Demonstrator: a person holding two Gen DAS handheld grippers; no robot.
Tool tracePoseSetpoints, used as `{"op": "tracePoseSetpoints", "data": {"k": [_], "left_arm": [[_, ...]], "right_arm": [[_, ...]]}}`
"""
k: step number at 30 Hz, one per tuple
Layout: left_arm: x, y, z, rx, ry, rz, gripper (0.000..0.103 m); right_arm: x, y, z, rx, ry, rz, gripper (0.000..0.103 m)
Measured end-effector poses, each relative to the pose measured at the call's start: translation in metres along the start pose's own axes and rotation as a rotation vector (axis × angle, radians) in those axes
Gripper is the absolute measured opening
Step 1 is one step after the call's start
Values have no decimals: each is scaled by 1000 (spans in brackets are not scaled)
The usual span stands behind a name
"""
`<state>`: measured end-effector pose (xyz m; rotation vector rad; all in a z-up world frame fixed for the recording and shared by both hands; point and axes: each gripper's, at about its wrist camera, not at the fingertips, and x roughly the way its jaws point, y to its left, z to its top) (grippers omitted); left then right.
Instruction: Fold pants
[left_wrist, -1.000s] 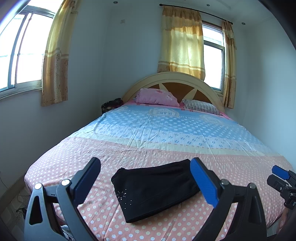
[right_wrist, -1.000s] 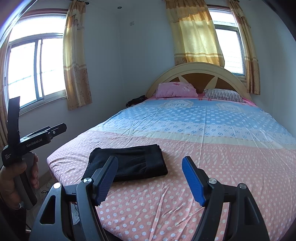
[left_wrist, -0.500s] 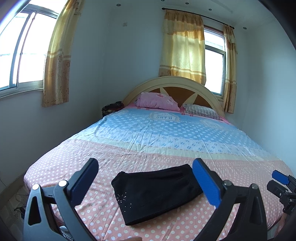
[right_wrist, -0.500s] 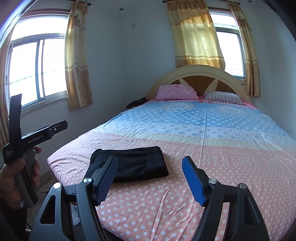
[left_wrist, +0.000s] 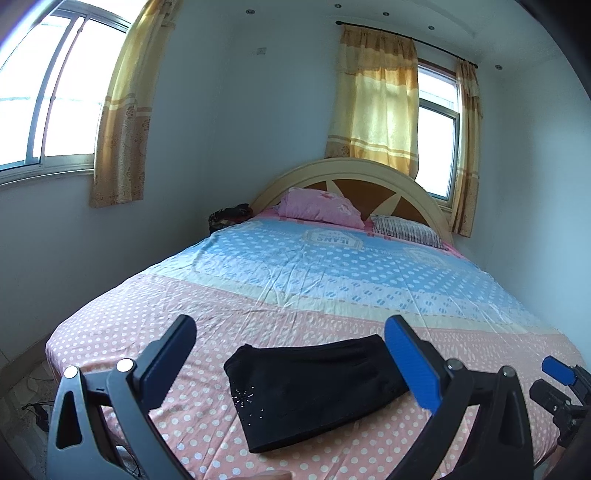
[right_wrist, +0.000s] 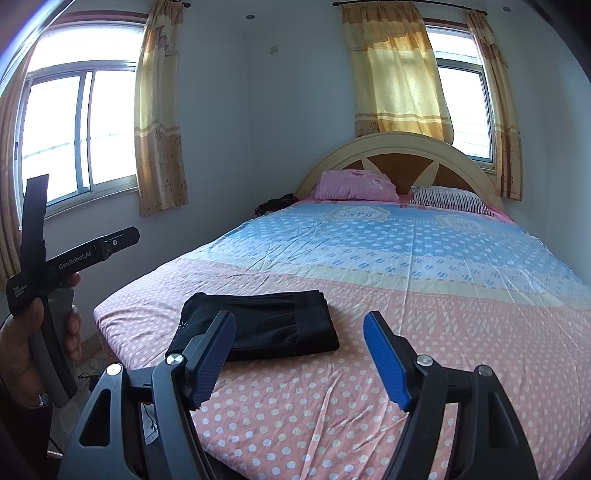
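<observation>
Both wrist views look up the bed from its foot — sharing folded pants.

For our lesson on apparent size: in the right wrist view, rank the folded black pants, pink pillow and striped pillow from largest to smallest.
1. Folded black pants, also nearest.
2. Pink pillow and striped pillow: look alike, so unranked.

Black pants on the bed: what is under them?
The folded black pants lie flat on the pink dotted sheet near the foot of the bed. The sheet shows all around them; whatever lies directly beneath is covered.
</observation>
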<state>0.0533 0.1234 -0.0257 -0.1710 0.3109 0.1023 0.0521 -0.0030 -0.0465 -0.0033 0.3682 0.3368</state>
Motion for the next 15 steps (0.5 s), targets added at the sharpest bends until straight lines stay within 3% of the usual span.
{"op": "tracePoseSetpoints", "data": {"k": [15], "left_arm": [[10, 2, -9, 14, 7, 28, 103]], "right_arm": [[4, 3, -7, -7, 24, -2, 73]]}}
